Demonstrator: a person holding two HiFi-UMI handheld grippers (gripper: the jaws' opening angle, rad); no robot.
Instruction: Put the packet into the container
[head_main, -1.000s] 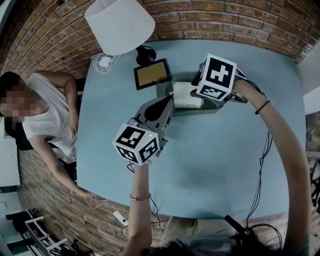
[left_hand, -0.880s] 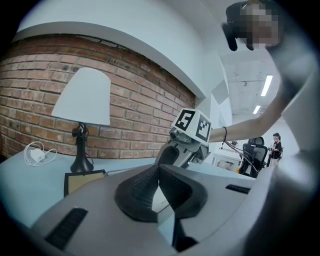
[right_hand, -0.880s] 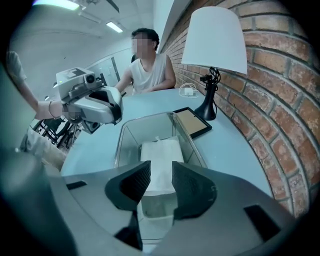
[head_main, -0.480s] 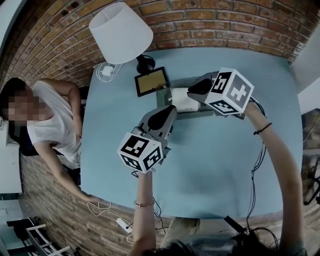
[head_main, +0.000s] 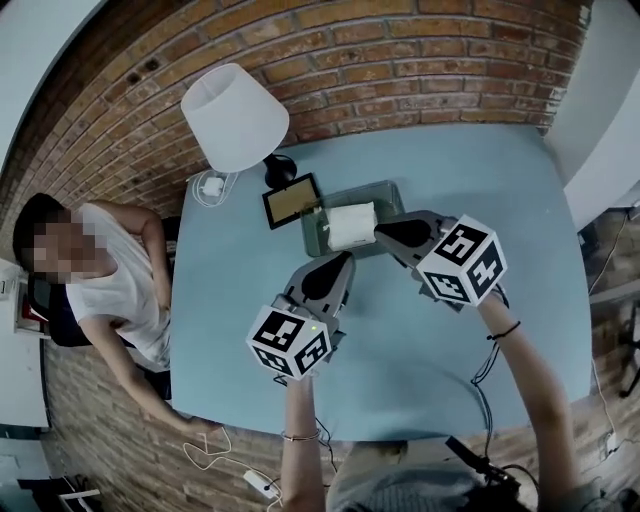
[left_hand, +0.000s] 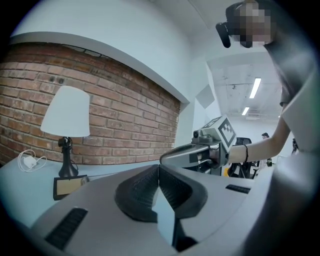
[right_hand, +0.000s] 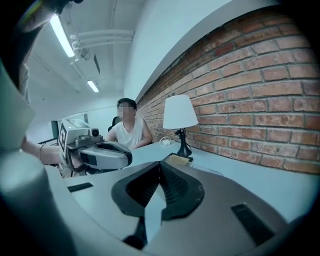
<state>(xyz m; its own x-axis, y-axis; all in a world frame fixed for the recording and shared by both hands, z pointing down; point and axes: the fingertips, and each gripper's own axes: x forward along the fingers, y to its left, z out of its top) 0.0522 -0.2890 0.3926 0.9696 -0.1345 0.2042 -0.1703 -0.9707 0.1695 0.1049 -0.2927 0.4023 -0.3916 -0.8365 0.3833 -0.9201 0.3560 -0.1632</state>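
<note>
The white packet (head_main: 350, 226) lies inside the clear container (head_main: 388, 192) at the back of the blue table (head_main: 460, 180). My right gripper (head_main: 380, 233) hovers just to the packet's right, jaws shut with nothing between them, apart from the packet. The left gripper (head_main: 340, 263) hangs just in front of the container, also shut and empty. From the left gripper view (left_hand: 158, 167) the right gripper (left_hand: 200, 152) shows ahead. The right gripper view (right_hand: 160, 164) shows the left gripper (right_hand: 102, 152) to its left.
A white-shaded lamp (head_main: 235, 118) stands at the back left, with a small framed panel (head_main: 290, 200) beside the container. A charger and cable (head_main: 211, 186) lie near the lamp. A person (head_main: 100, 280) sits at the table's left side. A brick wall runs behind.
The right gripper has drawn back from over the container toward me and its jaws have closed empty. The packet stays in the container. The left gripper has barely moved.
</note>
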